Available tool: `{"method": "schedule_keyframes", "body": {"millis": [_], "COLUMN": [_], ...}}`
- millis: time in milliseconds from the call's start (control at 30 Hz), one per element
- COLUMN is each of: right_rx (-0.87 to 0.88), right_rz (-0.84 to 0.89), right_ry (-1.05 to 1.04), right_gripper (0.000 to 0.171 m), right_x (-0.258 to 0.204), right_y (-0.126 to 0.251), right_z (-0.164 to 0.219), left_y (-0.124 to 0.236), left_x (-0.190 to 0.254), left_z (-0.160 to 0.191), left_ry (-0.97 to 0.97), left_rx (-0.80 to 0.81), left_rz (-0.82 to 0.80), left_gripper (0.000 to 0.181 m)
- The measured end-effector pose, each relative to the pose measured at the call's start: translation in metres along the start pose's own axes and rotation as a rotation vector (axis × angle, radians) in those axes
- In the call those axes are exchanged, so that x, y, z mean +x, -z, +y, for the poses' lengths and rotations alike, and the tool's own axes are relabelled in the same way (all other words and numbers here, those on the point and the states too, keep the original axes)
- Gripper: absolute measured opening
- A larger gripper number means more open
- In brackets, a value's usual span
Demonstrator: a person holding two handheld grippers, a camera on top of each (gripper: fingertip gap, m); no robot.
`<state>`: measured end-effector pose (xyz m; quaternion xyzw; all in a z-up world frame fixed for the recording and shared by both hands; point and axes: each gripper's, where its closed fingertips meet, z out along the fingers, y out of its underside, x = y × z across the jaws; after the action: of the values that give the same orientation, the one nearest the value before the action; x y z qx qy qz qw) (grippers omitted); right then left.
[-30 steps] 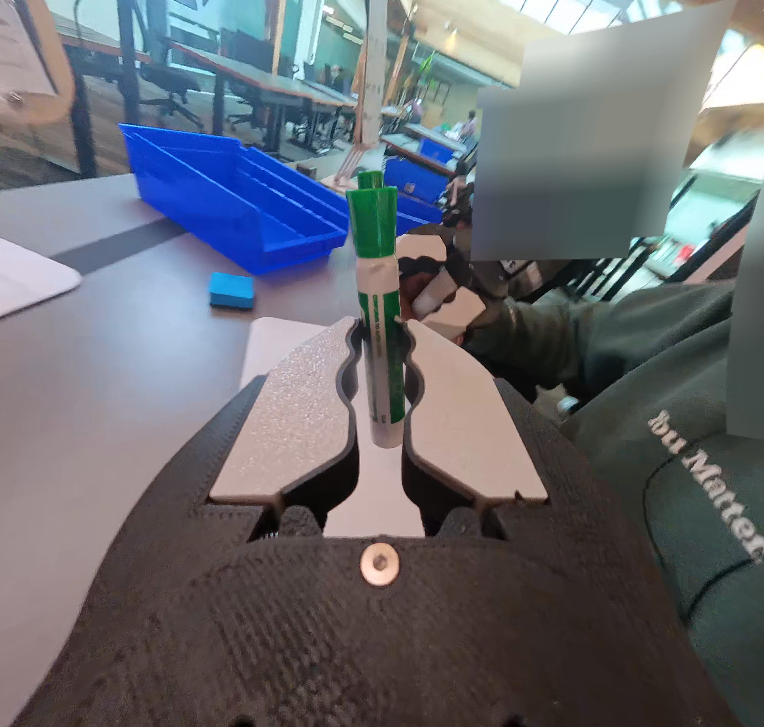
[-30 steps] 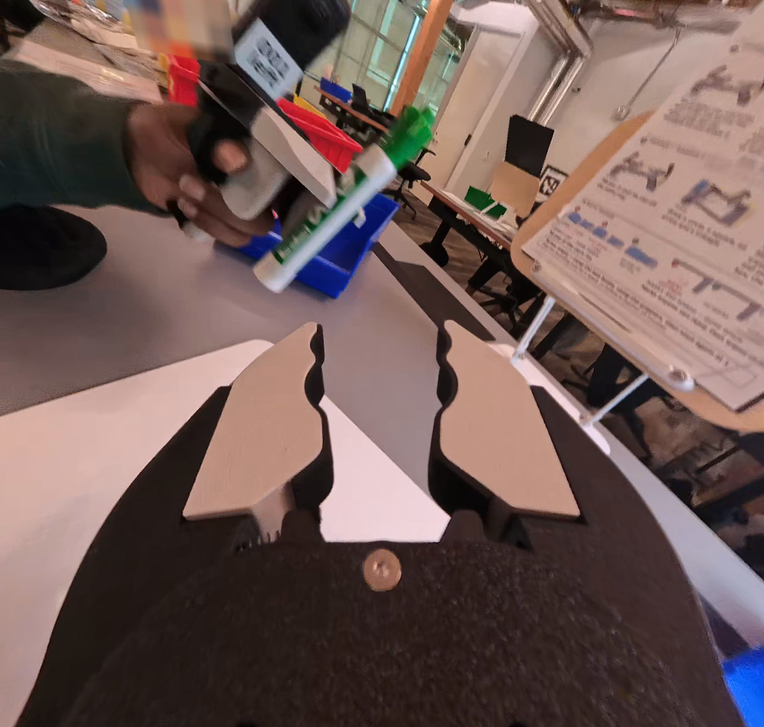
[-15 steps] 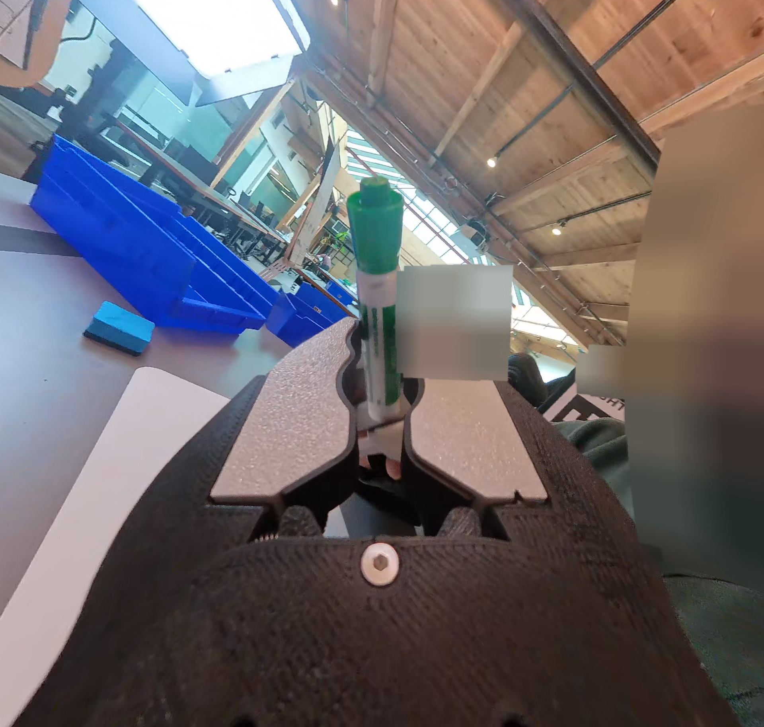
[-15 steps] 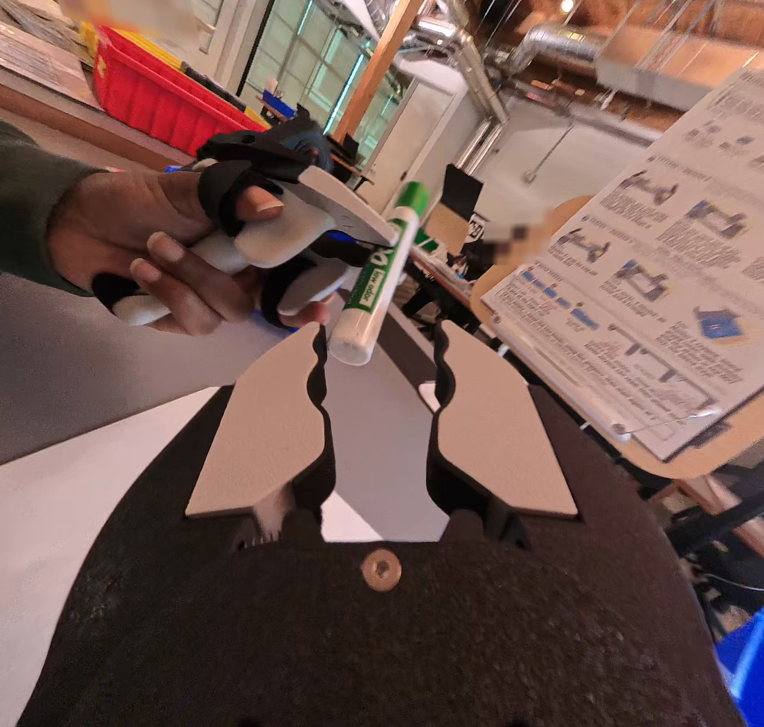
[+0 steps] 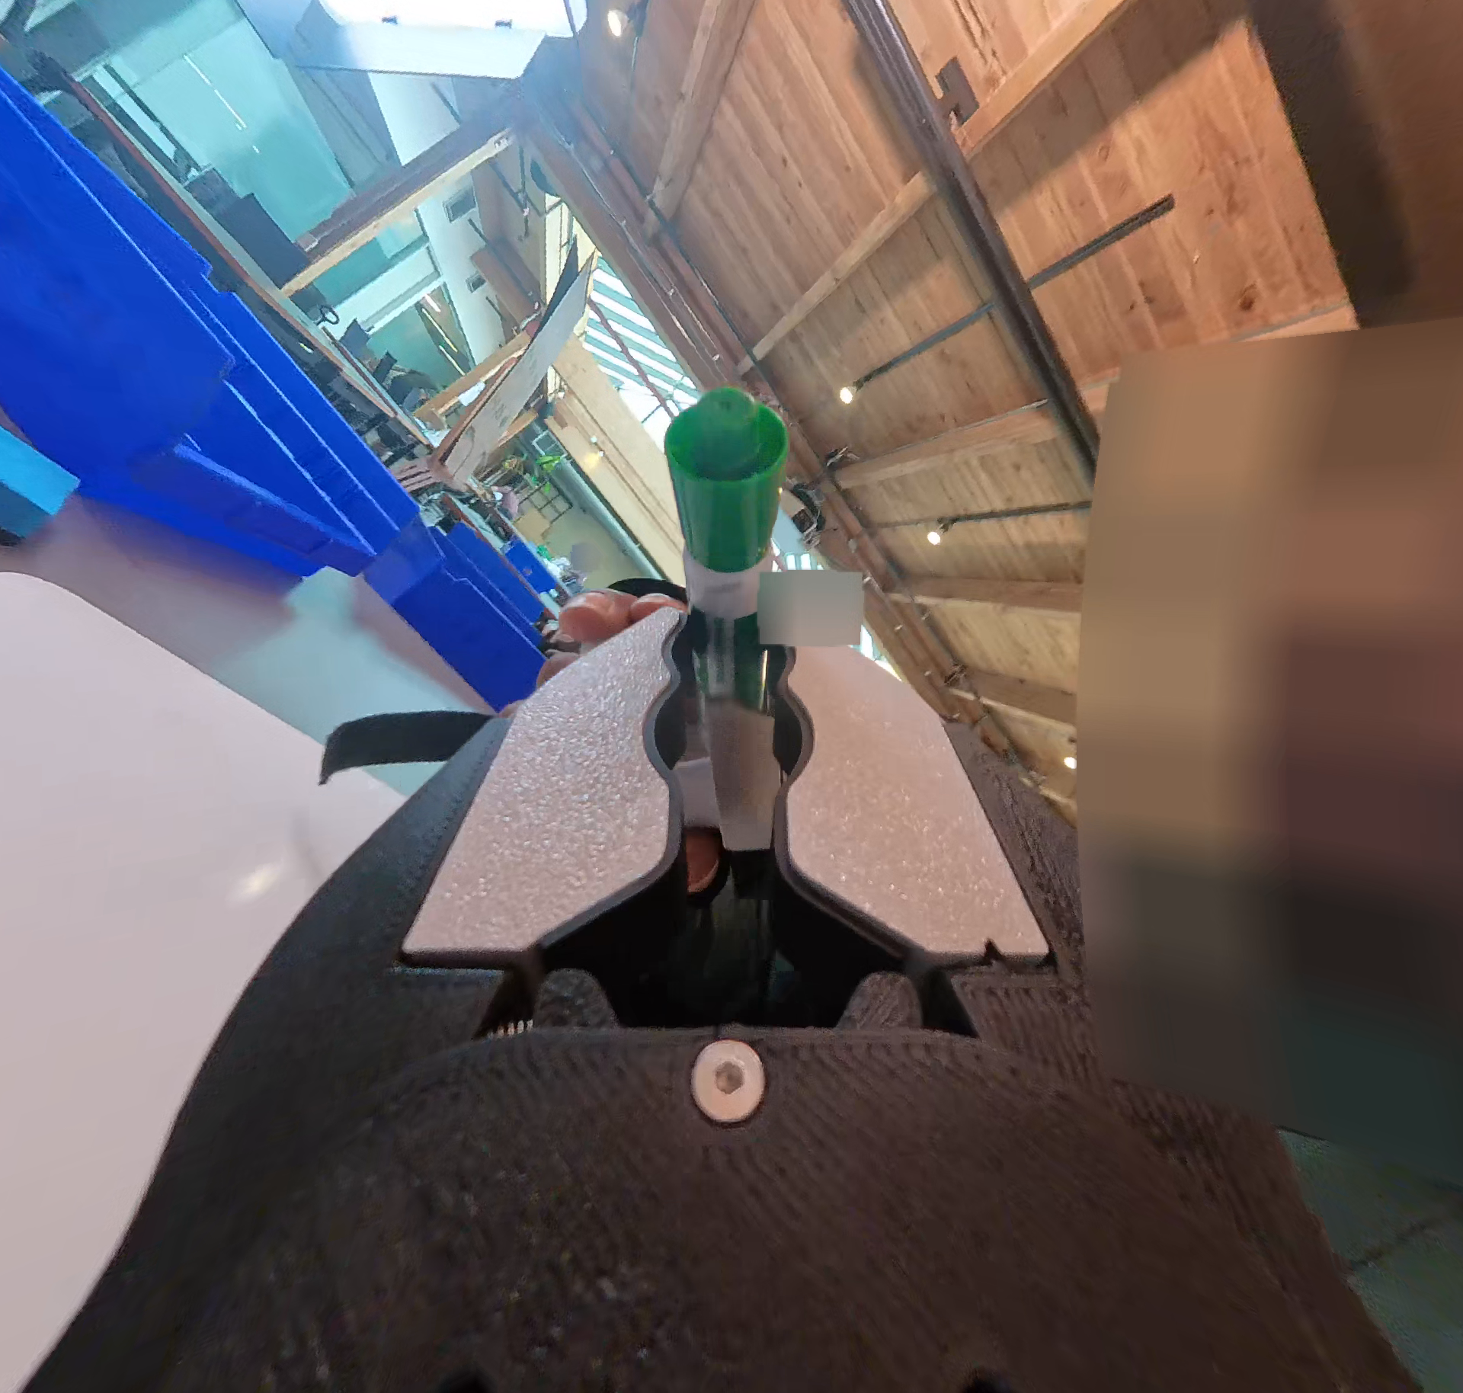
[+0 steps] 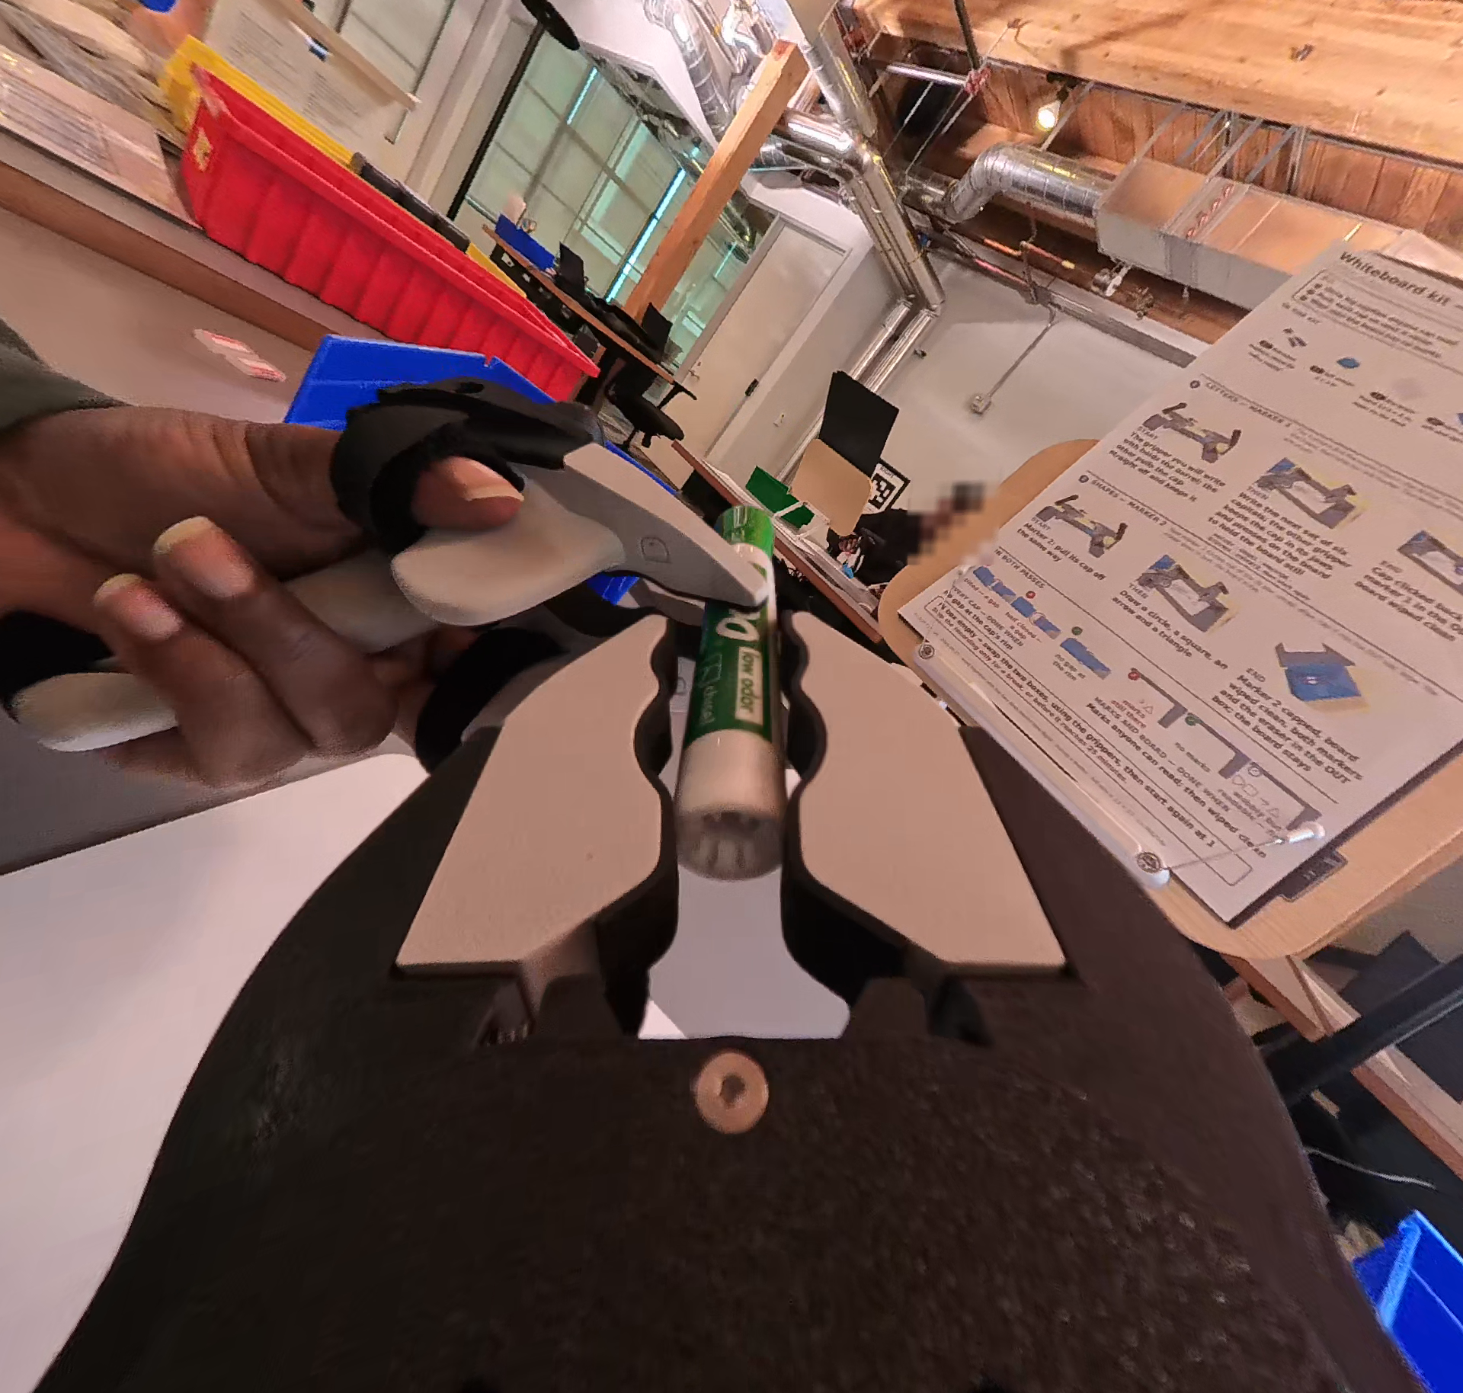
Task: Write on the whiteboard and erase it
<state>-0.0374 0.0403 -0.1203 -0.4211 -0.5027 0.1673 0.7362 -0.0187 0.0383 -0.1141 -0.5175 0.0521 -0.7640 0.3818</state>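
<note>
Handing the marker across, above the whiteboard

Our left tool (image 5: 732, 710) clamps the green marker (image 5: 727, 500); our right tool (image 6: 727, 729) brackets its barrel, seemingly not yet clenched. We should grip squarely, then pull straight.

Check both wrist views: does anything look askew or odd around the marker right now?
Nothing spilled or damaged. The green marker, cap on, is clamped in the left gripper, and its butt end sits between the right gripper fingers, which look about closed on the barrel. The whiteboard below shows no marks.
</note>
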Motion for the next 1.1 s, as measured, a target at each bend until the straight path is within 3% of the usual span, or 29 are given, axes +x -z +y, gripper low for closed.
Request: {"method": "schedule_keyframes", "body": {"millis": [233,533,867,933,1100], "right_rx": [-0.016,0.091,0.133,0.115,0.115], "right_rz": [-0.099,-0.372,-0.519,-0.545,-0.569], "right_ry": [-0.101,-0.611,-0.831,-0.847,-0.863], "right_gripper": [0.021,0.02,0.02,0.019,0.018], "right_x": [0.001,0.014,0.004,0.0,-0.004], "right_y": [0.007,0.028,0.031,0.031,0.031], "right_z": [0.002,-0.001,-0.003,0.0,0.001], "left_y": [0.003,0.025,0.023,0.024,0.023], "left_x": [-0.005,-0.02,-0.01,-0.008,-0.009], "left_z": [0.008,0.005,0.02,0.02,0.025], "left_ry": [0.037,-0.439,-0.435,-0.464,-0.475], "left_rx": [-0.079,-0.384,-0.443,-0.445,-0.476], "left_rz": [0.012,-0.154,-0.074,-0.068,-0.075], "left_gripper": [0.018,0.027,0.013,0.0,0.007]}}
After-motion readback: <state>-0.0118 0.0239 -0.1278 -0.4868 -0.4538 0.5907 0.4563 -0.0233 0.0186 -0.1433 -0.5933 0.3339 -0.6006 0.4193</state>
